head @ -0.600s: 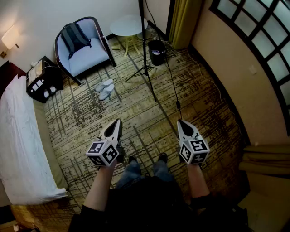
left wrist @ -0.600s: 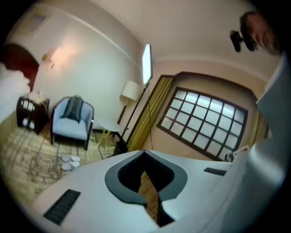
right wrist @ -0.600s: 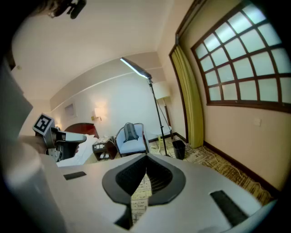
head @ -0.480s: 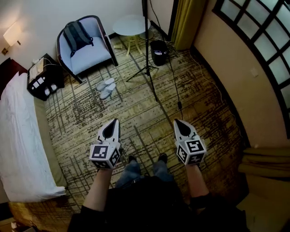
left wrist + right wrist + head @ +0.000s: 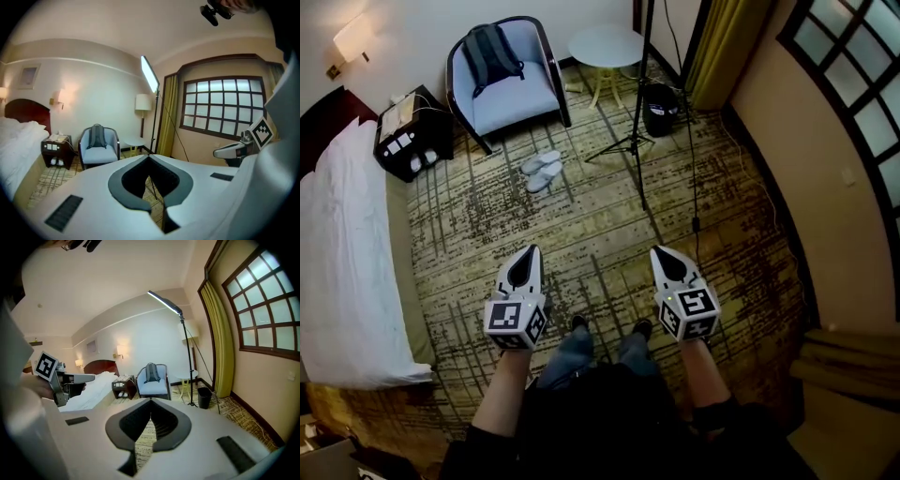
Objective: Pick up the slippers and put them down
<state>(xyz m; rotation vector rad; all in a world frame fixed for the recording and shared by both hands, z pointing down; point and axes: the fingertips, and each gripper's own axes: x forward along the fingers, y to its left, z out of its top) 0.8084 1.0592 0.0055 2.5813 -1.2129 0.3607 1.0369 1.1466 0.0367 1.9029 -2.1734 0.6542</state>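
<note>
A pair of white slippers lies on the patterned carpet in front of the blue armchair, far ahead of both grippers. My left gripper is held at waist height, shut, with nothing between its jaws. My right gripper hangs level with it on the other side, also shut and empty. In the left gripper view the closed jaws point toward the armchair. The right gripper view shows its closed tips aimed at the same chair. The slippers are hidden in both gripper views.
A light stand on a tripod stands right of the slippers, its cable running across the carpet. A black bin and round table sit behind it. A bed fills the left side, a dark nightstand at its head.
The head view has shifted so the room slid right and down in the picture. Both grippers stay side by side and shut, the left one a little lower than before.
</note>
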